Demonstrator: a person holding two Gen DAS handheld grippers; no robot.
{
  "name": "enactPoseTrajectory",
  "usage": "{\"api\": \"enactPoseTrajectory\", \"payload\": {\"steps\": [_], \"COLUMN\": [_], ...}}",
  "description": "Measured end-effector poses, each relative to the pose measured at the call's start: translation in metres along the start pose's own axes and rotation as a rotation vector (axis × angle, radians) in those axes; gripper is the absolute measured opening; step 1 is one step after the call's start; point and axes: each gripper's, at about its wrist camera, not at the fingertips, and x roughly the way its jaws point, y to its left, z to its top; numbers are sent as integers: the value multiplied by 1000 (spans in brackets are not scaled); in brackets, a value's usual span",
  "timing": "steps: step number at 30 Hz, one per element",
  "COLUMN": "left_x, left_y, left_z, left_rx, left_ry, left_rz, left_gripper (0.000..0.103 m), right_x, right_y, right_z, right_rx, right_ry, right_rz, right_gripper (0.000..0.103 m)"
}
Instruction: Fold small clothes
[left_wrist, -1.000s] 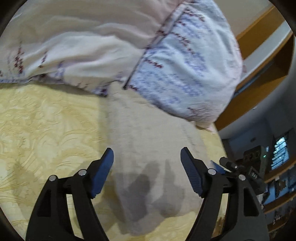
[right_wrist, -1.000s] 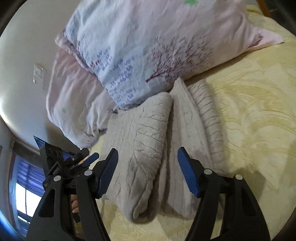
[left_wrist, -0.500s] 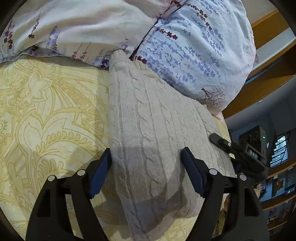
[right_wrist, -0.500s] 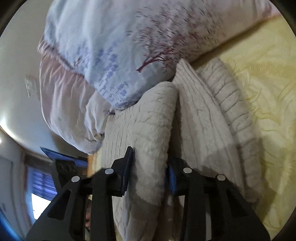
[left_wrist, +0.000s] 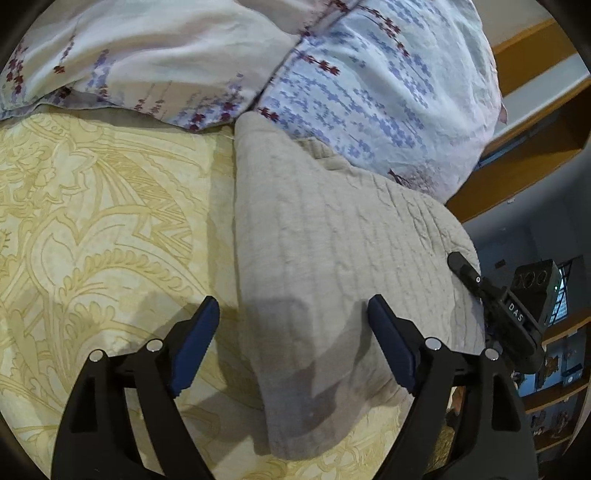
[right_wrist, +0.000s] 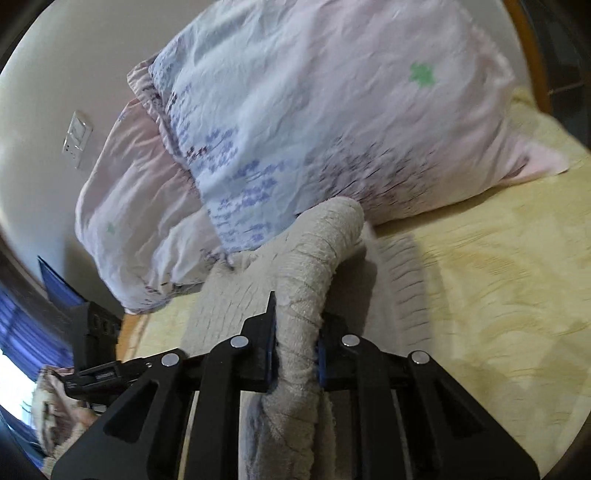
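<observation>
Right jaws (right_wrist: 295, 350) pinching beige sweater (left_wrist: 332, 258) fold, left jaws (left_wrist: 293, 332) spread wide above it

Both grippers: black angular frames, silver screw heads, blue-padded fingers (left_wrist: 195, 345) (ridged faces).

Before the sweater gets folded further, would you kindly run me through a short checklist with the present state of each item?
1. Right gripper shut on a ridge of the beige cable-knit sweater: ok.
2. Left gripper open, fingers straddling the sweater's near end: ok.
3. Left gripper gripping fabric: not ok.
4. Sweater lying on the yellow patterned bedspread: ok.
5. Sweater's far end apart from the floral pillow: not ok, pressed against it.
6. Layers held by the right gripper: cannot tell.
</observation>
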Motion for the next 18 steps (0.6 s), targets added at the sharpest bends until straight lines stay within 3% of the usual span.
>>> {"api": "enactPoseTrajectory", "payload": {"steps": [4, 8, 11, 14, 18], "left_x": [5, 10, 14, 13, 9], "left_y": [-8, -15, -15, -12, -9], "left_z": [-6, -14, -18, -21, -28], "left_rx": [22, 48, 43, 33, 28], "left_ry": [22, 43, 62, 71, 82], "left_rz": [-13, -26, -32, -44, -54], "left_gripper": [82, 82, 82, 82, 81], "right_x": [0, -9, 10, -3, -30], "right_y": [-15, -25, -40, -54, -53], "right_z": [-7, -8, -10, -16, -28], "right_rx": [13, 36, 75, 153, 147], "right_ry": [13, -37, 64, 61, 61], "right_rz": [-56, -67, -116, -92, -40], "right_gripper": [16, 16, 21, 30, 30]}}
